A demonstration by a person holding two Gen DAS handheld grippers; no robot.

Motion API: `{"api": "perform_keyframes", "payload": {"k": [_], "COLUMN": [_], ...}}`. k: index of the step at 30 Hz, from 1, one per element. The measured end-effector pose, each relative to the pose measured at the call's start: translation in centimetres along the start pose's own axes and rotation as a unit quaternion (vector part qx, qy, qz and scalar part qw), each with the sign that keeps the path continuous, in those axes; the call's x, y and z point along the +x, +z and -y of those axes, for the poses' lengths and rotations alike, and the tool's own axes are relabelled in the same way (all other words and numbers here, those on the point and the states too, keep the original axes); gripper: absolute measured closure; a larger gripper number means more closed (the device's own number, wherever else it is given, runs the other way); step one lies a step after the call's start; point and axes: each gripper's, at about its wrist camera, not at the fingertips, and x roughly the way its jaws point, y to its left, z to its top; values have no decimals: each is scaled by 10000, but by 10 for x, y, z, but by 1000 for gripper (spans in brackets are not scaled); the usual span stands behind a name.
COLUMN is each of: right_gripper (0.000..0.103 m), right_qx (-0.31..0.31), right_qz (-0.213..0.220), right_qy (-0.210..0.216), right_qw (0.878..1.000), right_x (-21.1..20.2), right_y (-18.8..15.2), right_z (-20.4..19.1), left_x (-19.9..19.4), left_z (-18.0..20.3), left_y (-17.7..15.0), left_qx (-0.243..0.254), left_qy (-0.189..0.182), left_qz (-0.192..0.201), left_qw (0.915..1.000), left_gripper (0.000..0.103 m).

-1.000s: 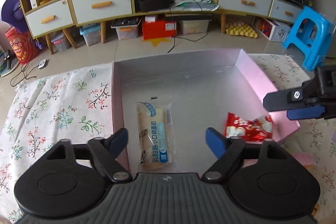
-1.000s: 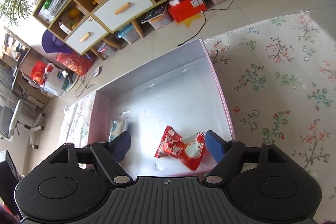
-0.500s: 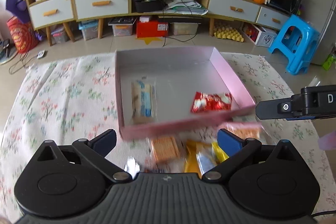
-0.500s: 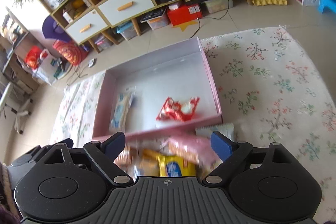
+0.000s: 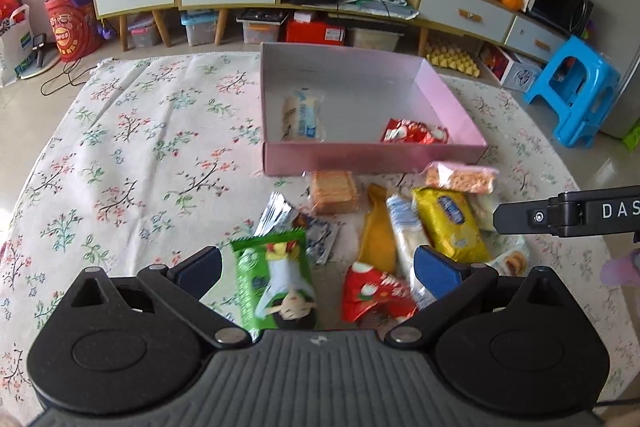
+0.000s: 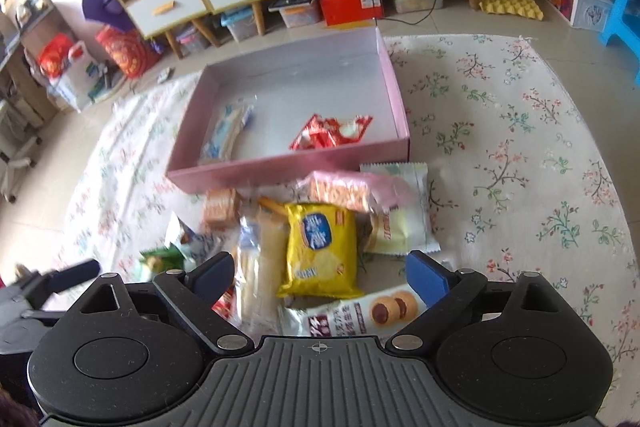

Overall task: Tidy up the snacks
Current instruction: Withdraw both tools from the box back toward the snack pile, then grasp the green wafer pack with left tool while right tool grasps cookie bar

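Crinkly foil and clear film lie closest to us: between the wide-spread fingers of our left tool sits a glossy green packet, flat and oblong, with a puffy red packet just to its right, so either would be an easy first pick, we judge. Our right tool is likewise spread wide and holds nothing; a yellow pillow-shaped bag lies straight ahead of it between the fingers, a white cookie packet close under its right finger, a long clear-wrapped bread stick toward its left finger. These loose snacks are heaped together on the floral cloth, touching and overlapping, probably because they wait to be sorted. Slightly farther ahead lie a small orange cracker pack and a pink-wrapped bar, just short of the box wall. Beyond them stands the shallow pink box, stiff card with a pale matte floor, already holding a cream bread pack on its left and a red wrapper on its right, well apart, leaving room between for the rest.
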Motion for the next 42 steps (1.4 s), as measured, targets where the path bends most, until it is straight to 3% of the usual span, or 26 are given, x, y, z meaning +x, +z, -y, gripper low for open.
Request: {"api": "perform_keyframes", "payload": {"k": [8,11,14,23,28,31,36,42], "right_gripper": [9,9,9,9,9,16,46,59], "right_qx": [53,454,977,1715,1865,1680,1503,1167], "right_qz": [-278,-420,-630,-932,-927,-868,-746,-624], "right_qy": [-238,-473,-441,-472,-505,-614,-674,-656], "right_qw": [9993,9970,9922,9796,9768,9800,9835,9890], "right_x": [22,31,41,58,58,57,53,46], "right_y": [-10,-12,-14,-20,-21,-22,-22,-19], "right_z": [12,26,40,52,54,50,49,52], "left_x": [7,12,17,27,23,21,17,10], "left_z": [-12,-14,-15,-23,-28,-28,-30,-31], "left_y": [-19,-28,-33,-39,-40,-39,-38,-38], "left_qx": [-96,-188,-322,-801,-832,-778,-696,-558], "left_qy": [144,217,199,119,166,139,51,-33], "left_qz": [-112,-153,-270,-527,-506,-502,-478,-430], "left_qw": [9998,9995,9989,9953,9951,9956,9964,9975], "left_gripper": [1,1,4,24,45,55,60,61]}}
